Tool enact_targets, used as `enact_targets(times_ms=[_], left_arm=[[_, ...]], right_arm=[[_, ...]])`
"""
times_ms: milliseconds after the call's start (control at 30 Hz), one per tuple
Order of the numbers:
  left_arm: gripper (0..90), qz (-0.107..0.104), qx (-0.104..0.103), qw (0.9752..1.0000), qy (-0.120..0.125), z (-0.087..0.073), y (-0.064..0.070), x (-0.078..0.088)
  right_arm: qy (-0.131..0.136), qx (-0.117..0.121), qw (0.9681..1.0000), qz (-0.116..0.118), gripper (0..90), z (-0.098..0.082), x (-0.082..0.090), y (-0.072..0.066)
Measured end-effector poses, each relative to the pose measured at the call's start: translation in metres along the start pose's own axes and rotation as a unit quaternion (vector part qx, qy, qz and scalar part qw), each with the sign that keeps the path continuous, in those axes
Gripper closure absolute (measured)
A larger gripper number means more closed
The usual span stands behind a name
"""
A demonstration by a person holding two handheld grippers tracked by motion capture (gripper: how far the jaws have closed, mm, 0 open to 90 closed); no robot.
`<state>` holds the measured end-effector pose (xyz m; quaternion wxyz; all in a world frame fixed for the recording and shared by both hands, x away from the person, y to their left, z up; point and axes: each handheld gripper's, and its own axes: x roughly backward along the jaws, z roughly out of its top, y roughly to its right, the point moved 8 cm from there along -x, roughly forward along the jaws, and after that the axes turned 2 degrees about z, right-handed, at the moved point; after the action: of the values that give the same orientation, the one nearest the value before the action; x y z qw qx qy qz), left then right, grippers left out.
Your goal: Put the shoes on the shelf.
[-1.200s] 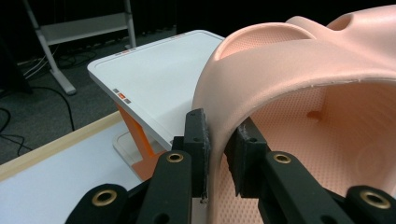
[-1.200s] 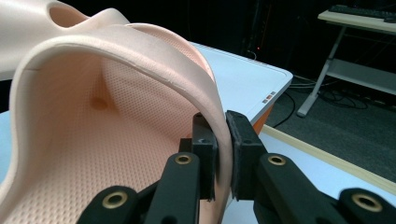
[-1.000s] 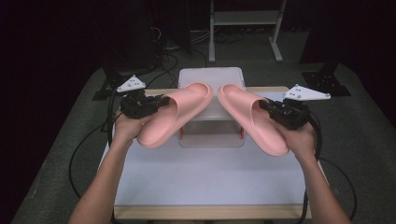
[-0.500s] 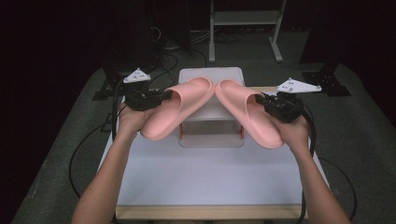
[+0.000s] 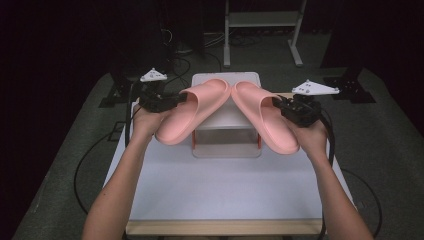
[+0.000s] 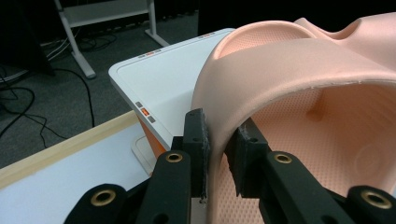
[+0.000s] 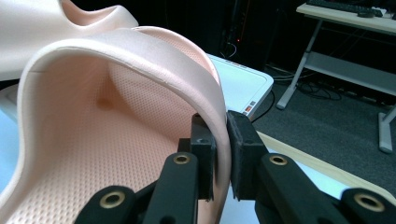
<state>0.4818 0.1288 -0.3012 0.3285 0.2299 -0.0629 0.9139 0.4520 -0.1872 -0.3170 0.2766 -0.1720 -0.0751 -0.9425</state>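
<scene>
Slippers have drifted slightly farther, toes touching over the white box (image 5: 227, 120) (lid on): left gripper (image 5: 172, 102) clamps left slipper (image 5: 192, 117), right gripper (image 5: 282, 106) clamps right slipper (image 5: 262, 122).

Black claws (image 6: 218, 154), brass screws, grey plates

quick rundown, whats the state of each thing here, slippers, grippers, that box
left gripper: shut on the strap of the left slipper
right gripper: shut on the strap of the right slipper
left slipper: held up off the table, toe tilted toward the other one
right slipper: held up, toes close together over the box
white lidded box: lid on, resting on the table
</scene>
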Motion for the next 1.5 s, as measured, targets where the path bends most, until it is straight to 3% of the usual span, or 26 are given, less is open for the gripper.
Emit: enact_targets(times_ms=[800,1500], left_arm=[[76.4,0.02,0.021,0.9996,-0.002,0.004,-0.006,-0.014],[75.1,0.031,0.021,0.9993,-0.007,0.009,-0.004,-0.024]], right_arm=[[-0.009,-0.019,0.9998,-0.002,78.9,0.009,-0.021,0.0],[-0.013,-0.034,0.9993,-0.012,77.1,0.013,-0.035,0.002]])
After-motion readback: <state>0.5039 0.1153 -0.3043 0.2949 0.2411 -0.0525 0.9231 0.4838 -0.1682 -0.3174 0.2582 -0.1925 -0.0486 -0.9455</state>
